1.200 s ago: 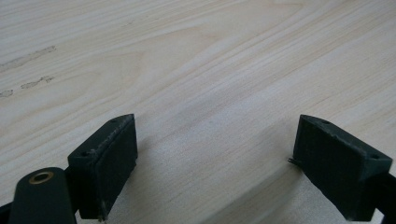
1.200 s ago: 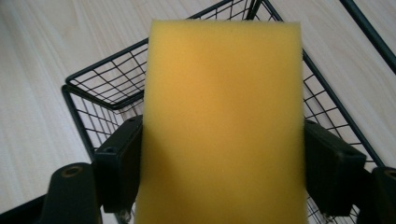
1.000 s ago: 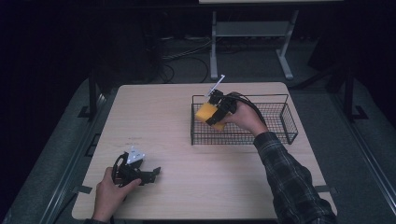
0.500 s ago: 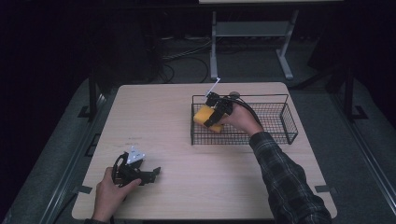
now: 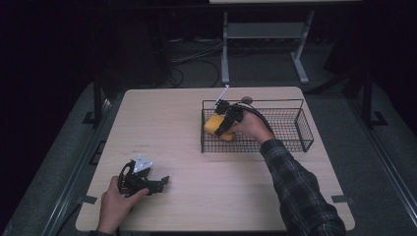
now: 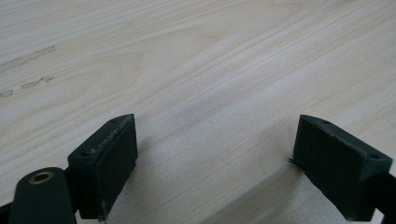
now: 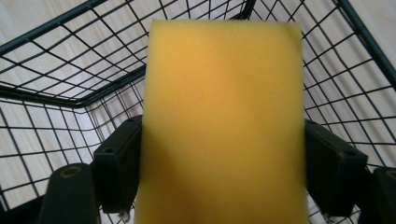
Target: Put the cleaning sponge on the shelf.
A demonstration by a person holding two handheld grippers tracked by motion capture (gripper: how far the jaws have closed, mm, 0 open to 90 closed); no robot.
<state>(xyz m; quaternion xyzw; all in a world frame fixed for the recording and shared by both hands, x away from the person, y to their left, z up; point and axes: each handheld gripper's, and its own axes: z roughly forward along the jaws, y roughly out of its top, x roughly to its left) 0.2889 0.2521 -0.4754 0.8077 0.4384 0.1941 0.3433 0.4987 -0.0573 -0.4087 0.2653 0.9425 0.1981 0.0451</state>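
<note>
Right gripper (image 5: 222,124) is clamped on a yellow sponge (image 5: 217,126), both pads pressed against its long sides. In the right gripper view the sponge (image 7: 223,121) stands upright between the jaws (blurry, very close to the lens) with black mesh all around and behind it. From the high view the sponge sits at the left end of the wire basket (image 5: 295,129), inside its rim, near the left wall; can't tell if it touches the basket floor. Right hand (image 5: 253,129) reaches over the basket's front edge, plaid sleeve (image 5: 295,189) trailing back across the table (image 5: 167,123).

Left gripper (image 5: 156,183) rests low at the near left of the table, held by the left hand (image 5: 118,201), well apart from the basket. Its jaws stand wide apart over bare wood, nothing between them (clear in the left gripper view).
</note>
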